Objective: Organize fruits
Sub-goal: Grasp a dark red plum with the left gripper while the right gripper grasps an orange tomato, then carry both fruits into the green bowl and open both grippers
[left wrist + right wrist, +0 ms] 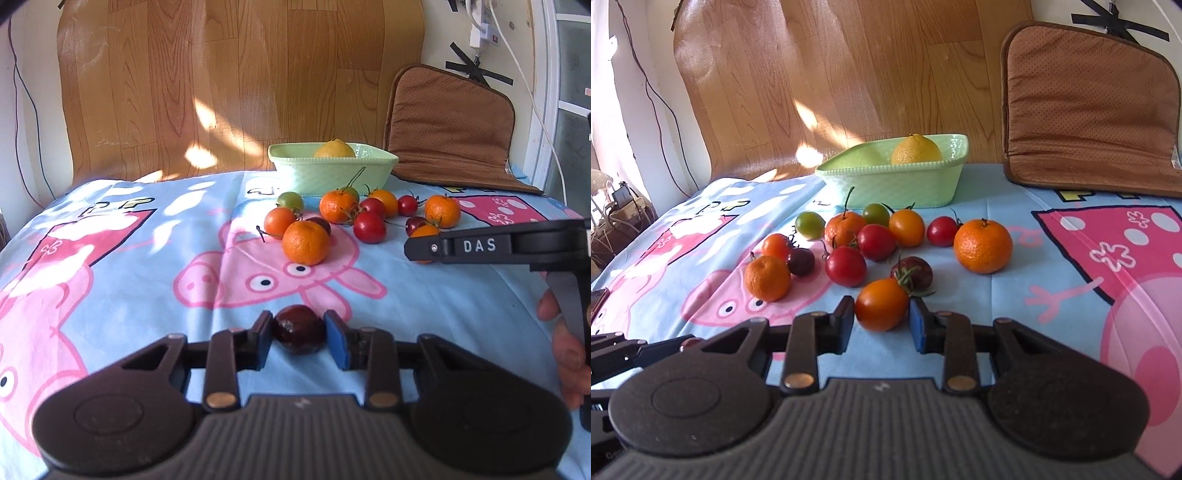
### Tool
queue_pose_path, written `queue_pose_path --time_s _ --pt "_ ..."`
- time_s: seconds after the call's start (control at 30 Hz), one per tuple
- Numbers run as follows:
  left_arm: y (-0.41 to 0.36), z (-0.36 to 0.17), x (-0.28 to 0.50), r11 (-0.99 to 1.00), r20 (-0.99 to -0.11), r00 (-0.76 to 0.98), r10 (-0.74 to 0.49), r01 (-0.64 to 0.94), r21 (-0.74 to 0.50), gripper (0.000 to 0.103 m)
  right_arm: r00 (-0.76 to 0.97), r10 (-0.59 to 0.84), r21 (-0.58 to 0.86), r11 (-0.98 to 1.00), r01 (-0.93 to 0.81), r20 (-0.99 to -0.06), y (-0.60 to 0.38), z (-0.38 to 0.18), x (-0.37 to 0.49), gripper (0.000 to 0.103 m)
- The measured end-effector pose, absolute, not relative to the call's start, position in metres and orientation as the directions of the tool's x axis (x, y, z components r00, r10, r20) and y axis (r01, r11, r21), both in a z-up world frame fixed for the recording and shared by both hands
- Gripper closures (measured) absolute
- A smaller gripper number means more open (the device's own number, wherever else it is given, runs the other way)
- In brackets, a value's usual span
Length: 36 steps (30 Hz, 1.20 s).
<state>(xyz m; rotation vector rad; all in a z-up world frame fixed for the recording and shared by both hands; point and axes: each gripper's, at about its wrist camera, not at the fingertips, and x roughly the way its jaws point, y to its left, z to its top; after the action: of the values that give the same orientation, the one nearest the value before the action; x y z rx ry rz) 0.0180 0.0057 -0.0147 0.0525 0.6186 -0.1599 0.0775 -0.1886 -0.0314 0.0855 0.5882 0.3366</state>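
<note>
My left gripper (298, 330) is shut on a dark purple tomato (299, 329), held near the cartoon-pig cloth. My right gripper (881, 313) has its blue pads on both sides of an orange tomato (881, 309) at the front of the fruit pile; in the left wrist view it reaches in from the right (410, 248). Several red, orange and green tomatoes and mandarins (982, 245) lie scattered on the cloth. A pale green bowl (897, 184) at the back holds a yellow lemon (916, 149); it also shows in the left wrist view (332, 173).
A brown cushion (1089, 110) leans on the wall at the back right. A wood-pattern sheet (831, 74) covers the back wall. Cables hang on the left wall (653, 96). The table's left edge drops off near a power strip (624, 201).
</note>
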Motion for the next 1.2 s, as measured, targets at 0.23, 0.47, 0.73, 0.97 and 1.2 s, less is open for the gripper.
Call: queue_pose_path --time_s 0.23,0.47,0.73,0.97,1.2 --pt "0.012 -0.014 0.007 0.986 -0.571 0.806 -0.155 0.161 -0.040 0.073 0.771 0.395 0.148 0.916 -0.373 -0.499 -0.187 -0.034 0.021 0.069" --pt "0.021 -0.010 -0.007 0.983 -0.543 0.821 -0.180 0.168 -0.072 0.073 0.759 0.416 0.118 0.902 -0.416 -0.500 -0.178 -0.040 -0.010 0.069" --pt "0.018 -0.017 -0.013 0.984 -0.557 0.813 -0.169 0.169 -0.052 0.073 0.766 0.408 0.107 0.905 -0.413 -0.497 -0.175 -0.042 -0.011 0.068" --pt "0.021 0.017 0.008 0.959 -0.540 0.792 -0.283 0.247 -0.140 0.073 0.751 0.448 0.165 0.890 -0.424 -0.485 -0.188 -0.023 0.005 0.069" --pt "0.018 0.095 0.130 0.924 -0.452 0.807 -0.381 0.348 -0.158 0.072 0.782 0.471 0.117 0.876 -0.467 -0.408 -0.196 0.051 0.109 0.069"
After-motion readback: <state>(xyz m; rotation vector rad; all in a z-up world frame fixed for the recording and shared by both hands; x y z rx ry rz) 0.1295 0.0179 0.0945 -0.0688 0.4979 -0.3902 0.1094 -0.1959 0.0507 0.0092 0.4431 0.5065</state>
